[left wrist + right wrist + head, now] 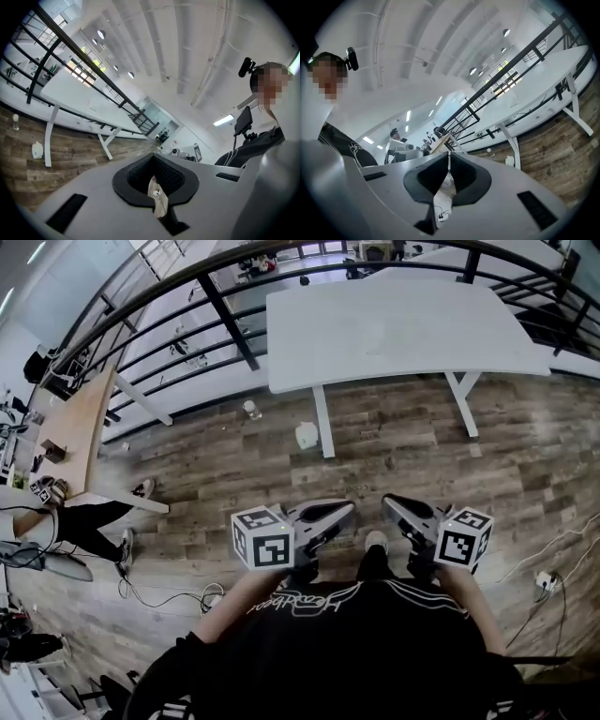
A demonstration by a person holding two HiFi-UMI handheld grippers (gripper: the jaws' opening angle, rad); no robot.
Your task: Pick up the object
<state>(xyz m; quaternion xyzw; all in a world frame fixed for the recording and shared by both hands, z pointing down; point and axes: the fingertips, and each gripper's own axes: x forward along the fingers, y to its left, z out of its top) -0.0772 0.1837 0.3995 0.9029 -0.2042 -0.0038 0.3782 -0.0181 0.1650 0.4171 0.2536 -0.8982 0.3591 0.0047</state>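
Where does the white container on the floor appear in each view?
Head view: white container above centre, just left of a table leg.
Left gripper view: container at far left, left of that leg.
Right gripper view: container right of centre, left of that leg.
Shared landmark: the white table above it.

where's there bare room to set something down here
The white rectangular tabletop looks bare, bordered behind by the black metal railing. The wood-plank floor in front of it is open, except a white plastic jug by the left leg. Crowded: the light wooden desk at left, and white cables along the floor's right edge.
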